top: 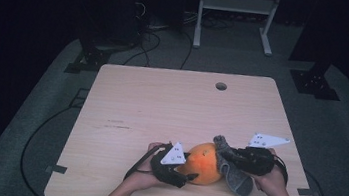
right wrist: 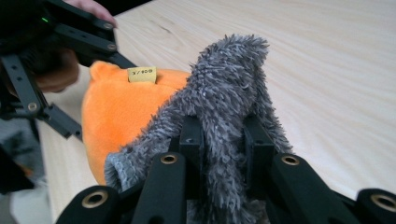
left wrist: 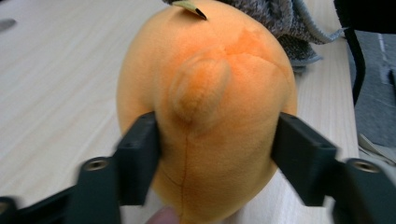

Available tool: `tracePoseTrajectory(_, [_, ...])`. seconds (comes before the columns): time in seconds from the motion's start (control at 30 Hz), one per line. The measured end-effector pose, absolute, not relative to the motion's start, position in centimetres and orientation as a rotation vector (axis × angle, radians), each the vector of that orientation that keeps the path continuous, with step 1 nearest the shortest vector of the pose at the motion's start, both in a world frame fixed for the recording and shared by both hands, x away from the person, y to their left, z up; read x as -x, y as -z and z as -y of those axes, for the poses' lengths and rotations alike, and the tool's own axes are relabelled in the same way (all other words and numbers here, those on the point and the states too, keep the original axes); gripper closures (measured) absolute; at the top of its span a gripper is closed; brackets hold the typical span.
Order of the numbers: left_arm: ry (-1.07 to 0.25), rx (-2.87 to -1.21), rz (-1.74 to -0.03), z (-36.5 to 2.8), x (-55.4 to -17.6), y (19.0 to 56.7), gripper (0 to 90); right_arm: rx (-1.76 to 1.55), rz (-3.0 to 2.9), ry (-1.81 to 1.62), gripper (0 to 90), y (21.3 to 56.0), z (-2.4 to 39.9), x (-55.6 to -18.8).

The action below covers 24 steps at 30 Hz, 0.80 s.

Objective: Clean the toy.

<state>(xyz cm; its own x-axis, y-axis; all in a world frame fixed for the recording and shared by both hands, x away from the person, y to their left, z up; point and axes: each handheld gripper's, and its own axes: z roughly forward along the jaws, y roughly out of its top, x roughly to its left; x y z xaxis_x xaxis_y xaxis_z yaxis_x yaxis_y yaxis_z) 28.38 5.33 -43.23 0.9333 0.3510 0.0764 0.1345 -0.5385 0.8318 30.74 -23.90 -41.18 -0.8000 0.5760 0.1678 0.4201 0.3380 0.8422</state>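
Two soft items, near edge of the counter [top: 126, 102], between two hand-held grippers.

Item 1: orange plush toy [top: 203, 163], rounded, small yellow tag on top. Judged light, squashy, not fragile; the fabric should give under pressure, so best taken across its narrower waist. It lies directly between the jaws of the left hand-held gripper [left wrist: 215, 158], which bracket its flanks; the left jaw touches the plush, while contact at the right jaw is unclear.

Item 2: grey fuzzy cloth [right wrist: 224, 116], limp and shaggy, likely to drape and slip unless pinched firmly. The right hand-held gripper [right wrist: 219, 144] is clamped on a fold of it, just right of the toy and touching it.
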Motion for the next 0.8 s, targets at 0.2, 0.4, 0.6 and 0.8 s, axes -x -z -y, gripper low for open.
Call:
tracePoseTrajectory(0.2, [-0.325,-2.147,-0.291,-4.9,-27.9,43.2,42.0,-0.737,-2.449,-1.451,73.7,37.7,22.5,-28.8])
tracePoseTrajectory(0.4, [-0.338,-2.163,-0.265,-5.0,-27.6,43.4,41.8,-0.547,-2.505,-1.258,73.0,37.5,18.1,-27.5])
tracePoseTrajectory(0.6, [-0.312,-2.150,-0.260,-5.4,-28.0,43.7,41.7,-0.687,-2.449,-1.294,73.3,38.5,20.8,-29.1])
tracePoseTrajectory(0.8, [-0.304,-2.147,-0.265,-5.5,-28.1,43.8,40.3,-0.816,-2.433,-1.262,73.0,39.9,23.3,-30.2])
